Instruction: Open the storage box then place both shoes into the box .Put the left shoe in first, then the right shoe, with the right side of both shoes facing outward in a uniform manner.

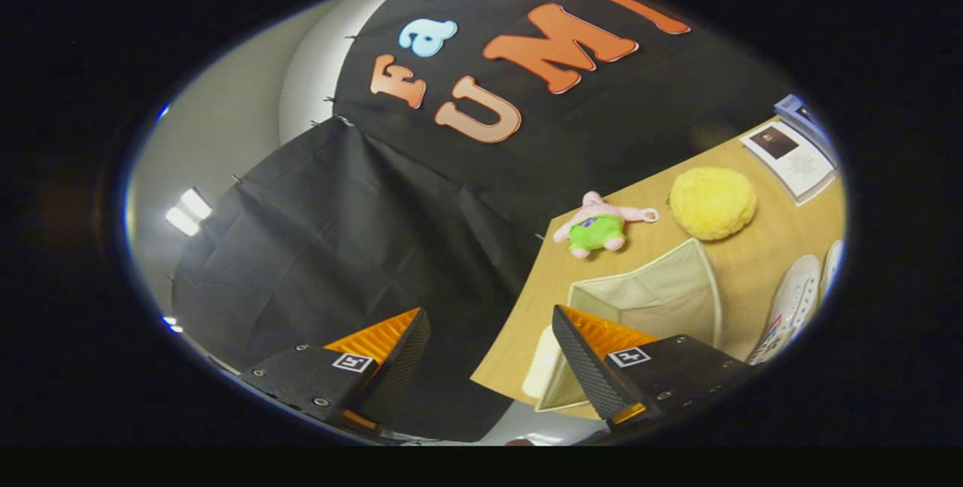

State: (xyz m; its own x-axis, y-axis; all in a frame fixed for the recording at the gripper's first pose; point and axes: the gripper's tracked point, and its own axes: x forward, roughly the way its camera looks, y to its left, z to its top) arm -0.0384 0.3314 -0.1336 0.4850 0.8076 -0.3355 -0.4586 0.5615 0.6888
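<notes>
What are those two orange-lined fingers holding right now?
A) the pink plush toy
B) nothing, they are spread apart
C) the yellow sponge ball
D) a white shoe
B: the gripper is open with an empty gap between its fingers, well above the beige storage box on the table.

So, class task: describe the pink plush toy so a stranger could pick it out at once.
Start at the wooden table and the open beige box on it. Just beyond the box lies the toy, beside a yellow ball. It alone is pink with green shorts. The open tool holds nothing.
</notes>
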